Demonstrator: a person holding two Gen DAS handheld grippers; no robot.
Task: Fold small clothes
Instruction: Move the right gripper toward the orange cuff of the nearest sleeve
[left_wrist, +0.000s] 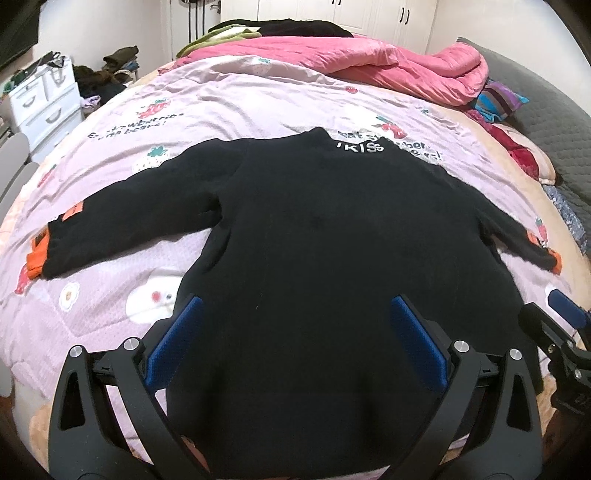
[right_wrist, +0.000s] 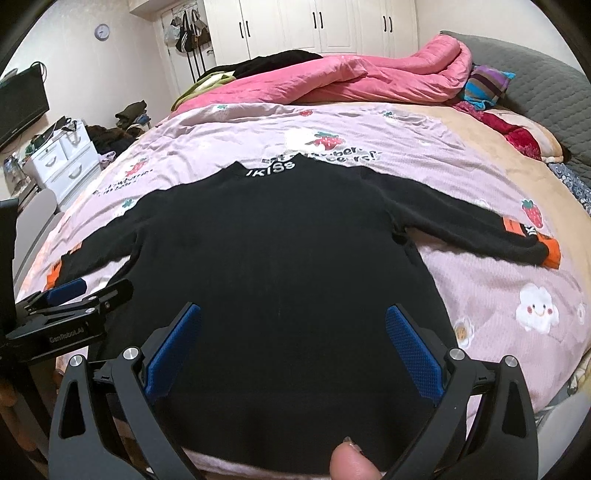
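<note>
Two grippers hang over one black sweater, which lies spread flat with its sleeves out on a bed covered by a pink strawberry-print quilt. In the left wrist view, the left gripper (left_wrist: 295, 325) has its blue-padded fingers (left_wrist: 177, 336) wide apart above the lower body of the sweater (left_wrist: 325, 229), nothing between them; whether the fingertips touch the cloth is hard to tell. The hem is cut off by the frame's bottom edge. White lettering at the collar is only partly legible, and the orange cuffs are squeezed by the lens. The right gripper (left_wrist: 561, 321) shows only in part at the right edge. The quilt (left_wrist: 258, 99) runs back to a heaped pink duvet (left_wrist: 406, 66). In the right wrist view, the right gripper (right_wrist: 293, 328) likewise stands with fingers apart over the sweater (right_wrist: 280, 229), holding nothing. A fingertip (right_wrist: 351, 463) juts in at the bottom, blurred. The left gripper (right_wrist: 70, 295) enters from the left, its far finger hidden.
</note>
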